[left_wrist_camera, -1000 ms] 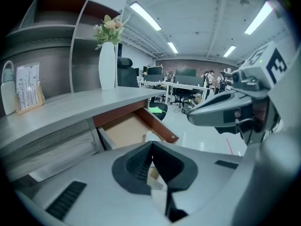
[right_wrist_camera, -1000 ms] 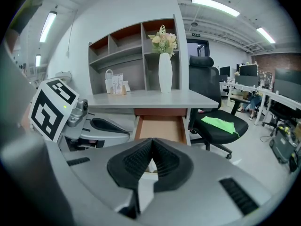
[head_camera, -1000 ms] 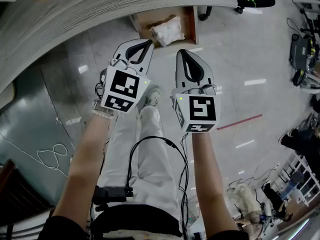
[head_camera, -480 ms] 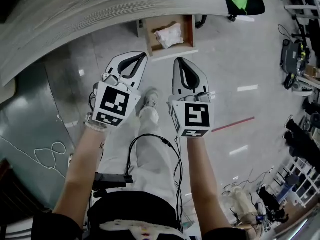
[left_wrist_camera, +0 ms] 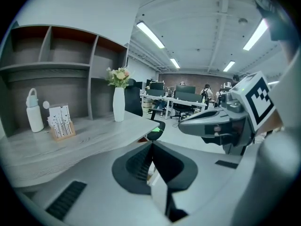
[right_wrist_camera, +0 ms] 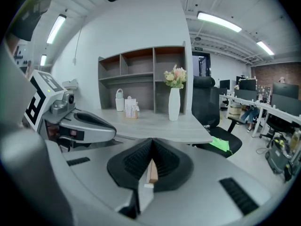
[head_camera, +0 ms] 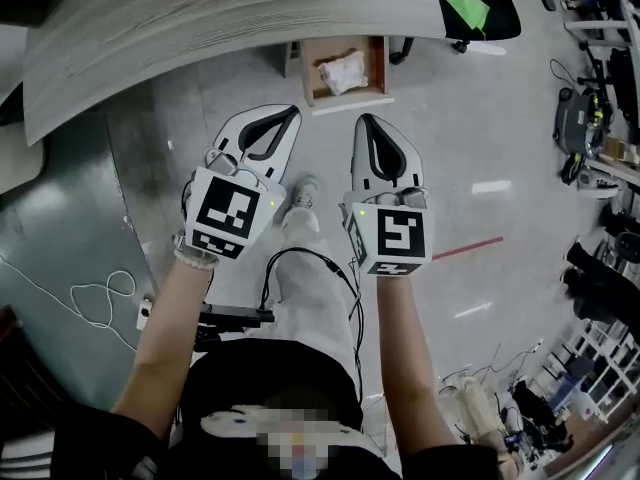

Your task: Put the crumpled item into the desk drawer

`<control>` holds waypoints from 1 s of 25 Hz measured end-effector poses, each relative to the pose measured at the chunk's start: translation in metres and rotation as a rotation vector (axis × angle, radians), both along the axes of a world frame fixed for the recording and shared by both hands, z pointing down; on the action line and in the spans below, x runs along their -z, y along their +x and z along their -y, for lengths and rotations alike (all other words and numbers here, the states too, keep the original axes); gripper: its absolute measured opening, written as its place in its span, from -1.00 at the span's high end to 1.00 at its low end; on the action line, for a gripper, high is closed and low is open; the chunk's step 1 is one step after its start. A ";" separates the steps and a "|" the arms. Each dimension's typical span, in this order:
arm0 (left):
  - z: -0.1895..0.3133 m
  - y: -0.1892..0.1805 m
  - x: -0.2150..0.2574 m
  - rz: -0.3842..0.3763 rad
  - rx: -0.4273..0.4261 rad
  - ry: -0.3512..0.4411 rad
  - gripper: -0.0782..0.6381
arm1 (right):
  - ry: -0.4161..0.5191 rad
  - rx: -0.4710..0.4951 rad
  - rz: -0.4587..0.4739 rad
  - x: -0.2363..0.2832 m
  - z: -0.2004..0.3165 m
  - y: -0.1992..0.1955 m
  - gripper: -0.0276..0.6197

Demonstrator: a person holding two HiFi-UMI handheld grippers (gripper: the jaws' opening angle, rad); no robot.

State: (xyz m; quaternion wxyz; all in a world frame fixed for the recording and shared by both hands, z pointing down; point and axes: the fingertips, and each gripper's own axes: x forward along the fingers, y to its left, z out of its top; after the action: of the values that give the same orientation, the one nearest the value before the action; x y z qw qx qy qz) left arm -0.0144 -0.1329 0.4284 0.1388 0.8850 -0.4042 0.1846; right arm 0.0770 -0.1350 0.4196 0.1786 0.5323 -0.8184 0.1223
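The crumpled white item (head_camera: 343, 70) lies inside the open wooden drawer (head_camera: 379, 63), which sticks out from under the grey desk (head_camera: 200, 23) at the top of the head view. My left gripper (head_camera: 291, 112) and right gripper (head_camera: 364, 120) hang side by side in mid-air, well short of the drawer and above the floor. On both, the jaws meet at the tips with nothing between them. In the left gripper view the shut left gripper (left_wrist_camera: 151, 145) points over the desk top (left_wrist_camera: 70, 138). The right gripper (right_wrist_camera: 151, 142) looks the same in its own view.
A white vase of flowers (right_wrist_camera: 174, 102), a white bottle (left_wrist_camera: 34, 111) and a small card stand (left_wrist_camera: 61, 122) sit on the desk below wall shelves (right_wrist_camera: 141, 65). A black chair with a green cloth (head_camera: 470, 3) stands right of the drawer. Cables hang at the person's waist.
Both grippers have risen together and kept shut. The drawer with the crumpled item now looks smaller and farther, and more of the desk top shows.
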 end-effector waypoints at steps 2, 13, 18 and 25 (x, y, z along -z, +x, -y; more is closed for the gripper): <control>-0.004 -0.002 0.013 -0.010 0.007 0.008 0.75 | 0.017 0.002 0.000 0.014 -0.002 -0.001 0.90; -0.015 -0.005 0.082 -0.026 -0.004 0.072 0.75 | 0.059 0.009 0.003 0.068 -0.017 0.001 0.90; -0.016 -0.010 0.108 -0.049 0.010 0.090 0.75 | 0.102 0.005 0.002 0.096 -0.023 0.002 0.90; -0.018 -0.015 0.140 -0.028 -0.020 0.157 0.75 | 0.164 0.017 -0.011 0.130 -0.026 0.001 0.90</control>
State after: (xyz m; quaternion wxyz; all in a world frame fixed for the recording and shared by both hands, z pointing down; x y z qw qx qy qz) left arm -0.0297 -0.1146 0.2884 0.0724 0.8996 -0.4067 0.1414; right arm 0.0775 -0.1085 0.2892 0.1398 0.5387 -0.8293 0.0504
